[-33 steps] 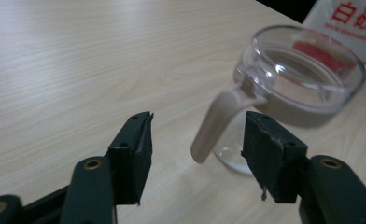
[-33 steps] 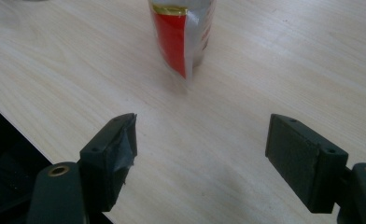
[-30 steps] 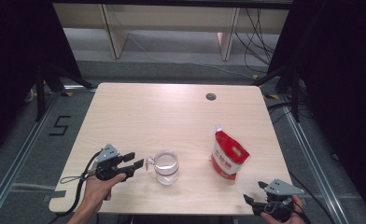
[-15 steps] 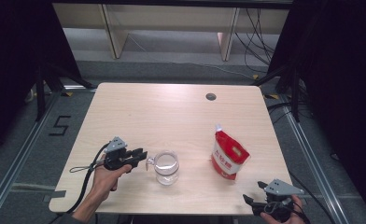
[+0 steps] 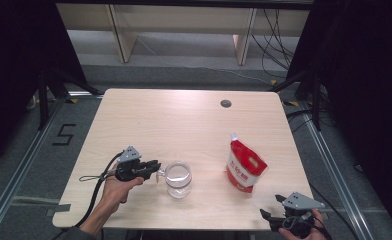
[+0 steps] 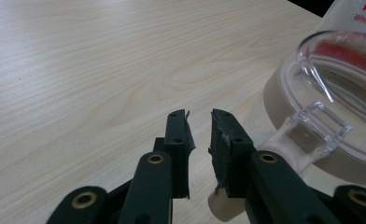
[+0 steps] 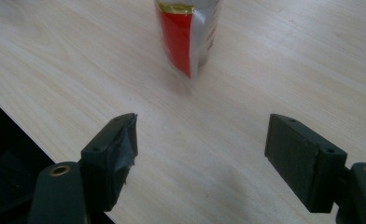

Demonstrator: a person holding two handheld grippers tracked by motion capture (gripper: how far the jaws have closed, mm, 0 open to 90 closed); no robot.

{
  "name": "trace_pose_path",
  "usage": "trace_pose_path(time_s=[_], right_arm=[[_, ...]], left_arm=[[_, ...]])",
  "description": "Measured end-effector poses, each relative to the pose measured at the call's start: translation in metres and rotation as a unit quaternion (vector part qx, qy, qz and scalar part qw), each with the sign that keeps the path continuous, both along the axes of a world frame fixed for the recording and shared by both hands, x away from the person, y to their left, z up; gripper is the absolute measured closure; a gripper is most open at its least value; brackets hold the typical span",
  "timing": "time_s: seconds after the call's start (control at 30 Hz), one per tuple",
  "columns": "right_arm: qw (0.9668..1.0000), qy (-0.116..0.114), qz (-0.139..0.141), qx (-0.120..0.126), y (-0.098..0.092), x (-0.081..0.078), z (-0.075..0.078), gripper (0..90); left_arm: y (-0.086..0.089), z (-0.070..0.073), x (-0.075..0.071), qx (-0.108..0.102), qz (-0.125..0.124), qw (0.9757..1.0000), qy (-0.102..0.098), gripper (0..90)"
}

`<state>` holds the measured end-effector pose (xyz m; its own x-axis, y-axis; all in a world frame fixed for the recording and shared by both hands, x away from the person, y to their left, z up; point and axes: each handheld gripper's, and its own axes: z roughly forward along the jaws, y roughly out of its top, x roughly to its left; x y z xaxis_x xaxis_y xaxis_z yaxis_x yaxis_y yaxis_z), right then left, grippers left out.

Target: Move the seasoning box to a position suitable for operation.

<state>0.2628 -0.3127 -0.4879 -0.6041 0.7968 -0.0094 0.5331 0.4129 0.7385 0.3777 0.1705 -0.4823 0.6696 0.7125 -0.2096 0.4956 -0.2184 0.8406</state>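
The glass mug (image 5: 178,179) is clear and round-bodied, with a stubby clear handle (image 6: 317,127) poking out at its nine o'clock, and it stands upright on the tabletop (image 5: 184,120) near the front edge, left of the red pouch (image 5: 244,167). In my left gripper (image 6: 200,135) view its far rim is cut off, and the handle's end slips behind my right-hand jaw, so I cannot tell whether it is touched. My left jaws have just been closing, nearly together with nothing between them, the mug at two o'clock beside them; my right gripper (image 7: 202,149) is spread wide, the pouch at twelve o'clock, well apart.
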Motion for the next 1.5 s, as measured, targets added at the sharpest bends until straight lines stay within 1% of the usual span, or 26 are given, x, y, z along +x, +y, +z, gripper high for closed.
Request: trace_pose_path(time_s=[0.03, 0.1, 0.27, 0.37, 0.43, 0.5, 0.6, 0.63, 0.77, 0.8, 0.87, 0.9, 0.93, 1.0, 1.03, 1.1, 1.13, 1.2, 1.23, 1.27, 1.3, 1.33, 1.4, 1.43, 1.47, 1.5], right_arm=[[1.0000, -0.004, -0.002, -0.002, 0.000, 0.000, 0.000, 26.1], [1.0000, 0.001, 0.001, 0.002, 0.000, 0.000, 0.000, 26.2], [1.0000, -0.003, 0.001, 0.001, 0.000, 0.000, 0.000, 26.1], [1.0000, 0.009, 0.001, 0.003, 0.001, -0.001, 0.000, 26.2], [1.0000, 0.000, 0.001, -0.005, 0.001, -0.001, 0.000, 26.2], [1.0000, 0.002, -0.004, -0.003, 0.001, -0.001, 0.000, 26.1], [1.0000, 0.003, -0.004, -0.003, 0.001, -0.001, 0.000, 26.2], [1.0000, 0.001, -0.003, -0.004, 0.001, -0.001, 0.000, 26.1], [1.0000, 0.001, -0.004, -0.004, 0.001, -0.002, 0.001, 26.2], [1.0000, -0.002, -0.002, -0.005, 0.000, -0.001, 0.001, 26.2], [1.0000, 0.005, -0.005, -0.003, 0.001, -0.002, 0.001, 26.1], [1.0000, 0.006, -0.005, -0.004, 0.001, -0.002, 0.001, 26.2], [1.0000, -0.002, -0.001, -0.007, 0.001, -0.001, 0.001, 26.2], [1.0000, 0.003, -0.002, -0.005, 0.002, -0.002, 0.001, 26.2], [1.0000, 0.003, 0.000, -0.005, 0.002, -0.002, 0.001, 26.2], [0.9999, 0.006, 0.006, -0.008, 0.002, -0.002, 0.000, 26.2], [0.9999, 0.011, -0.003, -0.003, 0.004, -0.004, 0.000, 26.2], [0.9999, 0.005, 0.008, -0.005, 0.002, -0.001, 0.000, 26.2], [1.0000, 0.001, 0.004, -0.009, 0.002, -0.001, 0.000, 26.2], [0.9999, 0.001, 0.006, -0.011, 0.002, -0.001, 0.000, 26.2], [0.9999, 0.008, 0.003, -0.009, 0.003, -0.002, 0.000, 26.2], [0.9999, 0.007, 0.003, -0.009, 0.003, -0.002, 0.000, 26.2], [0.9999, 0.003, 0.006, -0.010, 0.002, -0.001, 0.000, 26.2], [0.9999, 0.004, 0.007, -0.011, 0.003, -0.001, -0.001, 26.2], [0.9999, 0.004, 0.006, -0.010, 0.003, -0.001, -0.001, 26.1], [0.9999, 0.013, -0.001, -0.004, 0.005, -0.003, -0.001, 26.2]], left_arm=[[0.000, 0.000, -0.001, 0.004, -0.001, 1.0000, -0.001, 76.6], [0.000, 0.000, -0.003, 0.002, -0.010, 0.9999, -0.002, 76.9], [-0.003, 0.001, -0.015, 0.016, -0.024, 0.9996, -0.003, 76.9], [-0.005, 0.001, -0.021, 0.022, -0.031, 0.9993, -0.005, 76.8], [-0.005, 0.001, -0.025, 0.028, -0.034, 0.9990, -0.007, 76.4], [-0.006, 0.000, -0.028, 0.025, -0.038, 0.9990, -0.005, 76.3], [-0.006, -0.001, -0.032, 0.036, -0.044, 0.9984, -0.003, 75.5], [-0.006, -0.002, -0.033, 0.036, -0.048, 0.9982, -0.009, 75.0], [-0.001, -0.001, -0.037, 0.028, -0.045, 0.9986, -0.005, 72.1], [0.003, 0.002, -0.042, 0.017, -0.043, 0.9989, -0.010, 71.6], [0.006, 0.004, -0.048, 0.015, -0.047, 0.9986, -0.018, 71.0], [0.006, 0.005, -0.052, 0.010, -0.053, 0.9983, -0.022, 70.7], [0.006, 0.006, -0.055, 0.014, -0.061, 0.9977, -0.025, 69.9], [0.004, 0.006, -0.059, 0.008, -0.064, 0.9975, -0.028, 66.8], [0.001, 0.006, -0.063, 0.002, -0.080, 0.9962, -0.032, 64.4], [-0.002, 0.005, -0.064, 0.002, -0.087, 0.9956, -0.035, 60.5], [-0.003, 0.005, -0.064, 0.008, -0.091, 0.9950, -0.040, 59.5], [-0.005, 0.004, -0.062, 0.010, -0.093, 0.9946, -0.043, 57.2], [-0.006, 0.004, -0.061, 0.008, -0.094, 0.9945, -0.046, 56.7], [-0.007, 0.005, -0.061, 0.009, -0.093, 0.9945, -0.048, 57.2], [-0.009, 0.004, -0.059, -0.002, -0.094, 0.9944, -0.047, 57.6], [-0.009, 0.004, -0.059, 0.007, -0.092, 0.9945, -0.049, 58.2], [-0.010, 0.003, -0.056, 0.012, -0.098, 0.9933, -0.060, 60.3], [-0.011, 0.003, -0.055, 0.010, -0.101, 0.9930, -0.060, 61.4], [-0.013, 0.002, -0.056, 0.005, -0.093, 0.9942, -0.054, 63.1], [-0.014, 0.001, -0.055, 0.009, -0.100, 0.9934, -0.056, 64.1]])
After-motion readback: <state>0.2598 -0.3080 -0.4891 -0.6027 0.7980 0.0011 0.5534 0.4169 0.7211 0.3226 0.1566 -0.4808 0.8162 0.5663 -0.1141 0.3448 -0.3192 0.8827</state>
